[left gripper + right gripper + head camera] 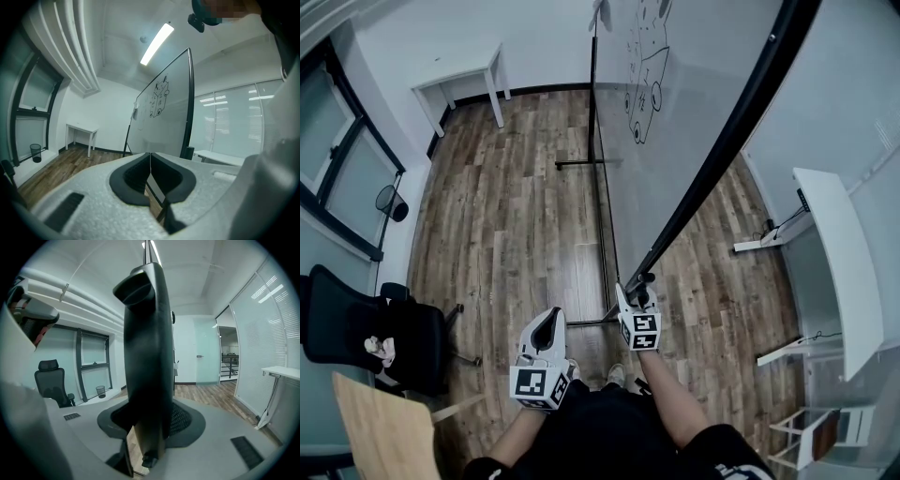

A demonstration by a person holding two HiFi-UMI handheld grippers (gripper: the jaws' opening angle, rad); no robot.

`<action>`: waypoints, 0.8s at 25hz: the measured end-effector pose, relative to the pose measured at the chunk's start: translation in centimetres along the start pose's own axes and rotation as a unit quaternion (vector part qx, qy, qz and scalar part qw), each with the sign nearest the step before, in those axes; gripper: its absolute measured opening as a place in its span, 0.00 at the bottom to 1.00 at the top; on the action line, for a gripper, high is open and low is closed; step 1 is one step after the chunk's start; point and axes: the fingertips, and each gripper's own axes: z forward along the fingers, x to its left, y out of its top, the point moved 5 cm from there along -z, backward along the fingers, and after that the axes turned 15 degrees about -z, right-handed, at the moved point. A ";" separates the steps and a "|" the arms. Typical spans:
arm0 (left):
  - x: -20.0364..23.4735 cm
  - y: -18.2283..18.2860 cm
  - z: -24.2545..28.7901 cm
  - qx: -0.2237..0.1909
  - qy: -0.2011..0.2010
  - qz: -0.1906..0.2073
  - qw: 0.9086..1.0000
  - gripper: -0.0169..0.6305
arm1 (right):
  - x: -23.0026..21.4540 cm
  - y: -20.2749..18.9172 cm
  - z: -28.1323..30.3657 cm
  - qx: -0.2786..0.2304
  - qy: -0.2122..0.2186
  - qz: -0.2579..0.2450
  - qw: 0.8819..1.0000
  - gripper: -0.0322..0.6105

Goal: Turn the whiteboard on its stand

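The whiteboard [675,141] is a big white panel in a black frame [741,131], with a drawing near its far end. It hangs tilted on a black stand [602,234]. My right gripper [630,298] is shut on the frame's near edge. In the right gripper view the dark frame edge [145,348] runs upright between the pads of the right gripper [150,423]. My left gripper [546,328] is held low by my body, away from the board. The left gripper view has the left gripper [150,164] shut and empty, with the whiteboard [161,117] beyond it.
A white table [459,80] stands at the far wall. A black office chair [366,337] and a wooden board [384,436] are at my left, with a waste bin [391,202] by the windows. A long white desk [839,262] runs along the right.
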 end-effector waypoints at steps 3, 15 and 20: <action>-0.2 -0.6 -0.1 0.000 -0.002 0.002 1.000 0.05 | 0.5 -0.4 -0.9 -0.001 0.000 -0.002 1.000 0.31; -1.3 0.2 0.3 0.003 -0.005 -0.001 1.000 0.05 | 1.9 0.3 -4.2 0.008 0.008 0.004 1.000 0.31; -1.8 0.2 0.4 0.001 -0.005 0.004 1.000 0.05 | 2.2 -0.1 -5.0 0.039 0.021 0.005 0.999 0.31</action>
